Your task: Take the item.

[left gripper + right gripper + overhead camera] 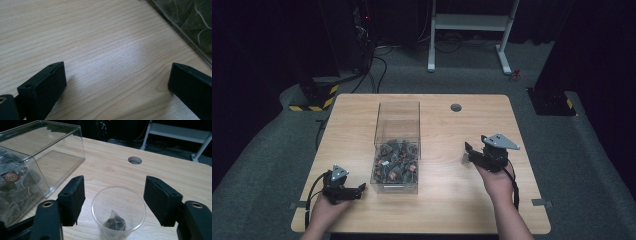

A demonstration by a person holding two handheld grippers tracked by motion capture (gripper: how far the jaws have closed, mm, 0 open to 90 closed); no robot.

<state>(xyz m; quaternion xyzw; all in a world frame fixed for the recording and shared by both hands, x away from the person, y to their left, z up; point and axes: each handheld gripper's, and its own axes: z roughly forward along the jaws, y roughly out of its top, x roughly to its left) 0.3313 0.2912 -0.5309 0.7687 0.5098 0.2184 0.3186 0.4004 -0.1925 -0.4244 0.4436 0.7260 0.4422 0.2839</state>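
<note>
A clear plastic cup (118, 211) with one tea bag (114, 222) inside is seen standing on the surface (452, 200) between the spread jaws of the right tool (113, 195), not yet gripped. It is judged light, thin-walled and easily crushed or tipped, best taken gently at mid-height. The left tool (115, 82) is released near the clear box (396, 150) of tea bags at centre.

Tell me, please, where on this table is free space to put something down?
Bare wood lies left of the clear box, above the left tongs, and along the far edge around the round hole. The near edge between the two hands is free too. It is crowded at the right tongs, which flank a plastic cup.
</note>
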